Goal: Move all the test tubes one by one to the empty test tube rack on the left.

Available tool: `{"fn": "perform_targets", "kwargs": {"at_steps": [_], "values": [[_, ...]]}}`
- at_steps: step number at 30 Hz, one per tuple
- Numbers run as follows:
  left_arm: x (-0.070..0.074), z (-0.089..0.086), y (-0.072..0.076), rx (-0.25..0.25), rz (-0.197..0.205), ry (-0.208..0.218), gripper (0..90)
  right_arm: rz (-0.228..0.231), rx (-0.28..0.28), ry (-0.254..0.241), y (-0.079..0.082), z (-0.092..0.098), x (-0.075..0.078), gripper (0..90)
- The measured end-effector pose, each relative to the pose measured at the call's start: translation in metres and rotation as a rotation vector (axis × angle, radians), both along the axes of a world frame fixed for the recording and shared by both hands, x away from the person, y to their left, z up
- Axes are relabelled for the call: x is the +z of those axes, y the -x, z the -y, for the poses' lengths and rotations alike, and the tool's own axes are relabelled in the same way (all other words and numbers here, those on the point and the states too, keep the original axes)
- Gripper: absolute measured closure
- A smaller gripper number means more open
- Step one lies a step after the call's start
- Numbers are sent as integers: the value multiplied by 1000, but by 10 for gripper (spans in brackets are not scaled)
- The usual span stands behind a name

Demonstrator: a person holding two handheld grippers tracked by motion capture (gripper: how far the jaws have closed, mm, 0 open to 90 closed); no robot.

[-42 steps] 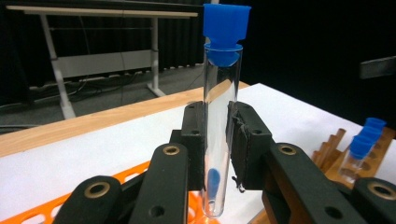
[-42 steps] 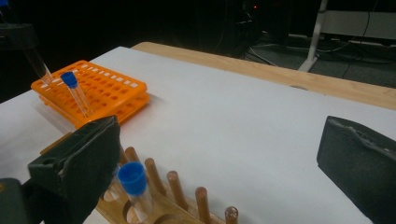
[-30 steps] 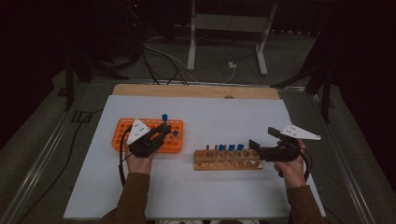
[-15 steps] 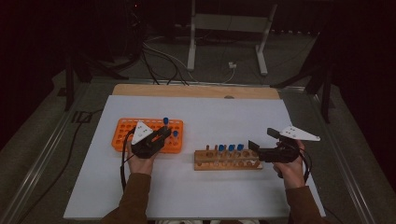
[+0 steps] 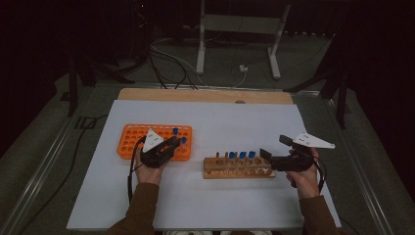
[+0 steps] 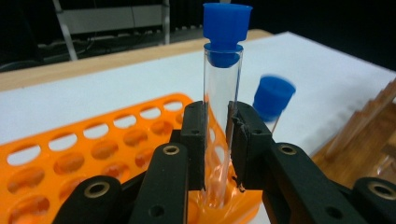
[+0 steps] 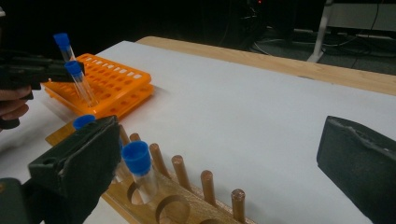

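Observation:
My left gripper (image 6: 217,112) is shut on a clear tube with a blue cap (image 6: 222,70), held upright with its lower end in a hole of the orange rack (image 6: 93,154). A second capped tube (image 6: 272,97) stands in that rack just beyond. From above, the left gripper (image 5: 172,143) sits over the orange rack's (image 5: 132,139) right end. My right gripper (image 5: 273,148) stands open at the right end of the wooden rack (image 5: 238,169), which holds several blue-capped tubes (image 7: 137,161). Nothing lies between the right gripper's (image 7: 224,140) wide jaws.
A white mat (image 5: 220,117) covers the table, with a wooden strip (image 5: 205,95) along its far edge. Wooden pegs (image 7: 208,184) line the wooden rack's far side. Cables and a stand's legs (image 5: 235,44) lie on the floor beyond.
My left gripper has come down a little with the capped tube, bringing it lower into the orange rack. The right gripper has kept still.

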State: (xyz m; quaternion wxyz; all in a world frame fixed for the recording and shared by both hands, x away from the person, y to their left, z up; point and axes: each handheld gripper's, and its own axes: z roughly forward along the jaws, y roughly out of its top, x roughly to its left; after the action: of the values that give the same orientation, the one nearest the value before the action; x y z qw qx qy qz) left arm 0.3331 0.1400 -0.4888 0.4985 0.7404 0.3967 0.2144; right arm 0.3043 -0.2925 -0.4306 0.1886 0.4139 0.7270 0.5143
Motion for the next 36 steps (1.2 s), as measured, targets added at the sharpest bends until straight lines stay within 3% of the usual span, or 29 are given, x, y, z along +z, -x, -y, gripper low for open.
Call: {"fn": "perform_targets", "kwargs": {"at_steps": [7, 21, 30, 36], "values": [[-4, 4, 2, -11, -39, -72, 777, 0, 5, 3, 1, 1, 0, 1], [-8, 8, 3, -21, -71, -144, 778, -4, 16, 7, 1, -1, -2, 1], [-9, 5, 2, -19, -90, -104, 769, -4, 21, 10, 1, -2, -3, 2], [-8, 3, 2, -11, -100, -75, 698, -6, 23, 7, 1, -2, -3, 2]]}}
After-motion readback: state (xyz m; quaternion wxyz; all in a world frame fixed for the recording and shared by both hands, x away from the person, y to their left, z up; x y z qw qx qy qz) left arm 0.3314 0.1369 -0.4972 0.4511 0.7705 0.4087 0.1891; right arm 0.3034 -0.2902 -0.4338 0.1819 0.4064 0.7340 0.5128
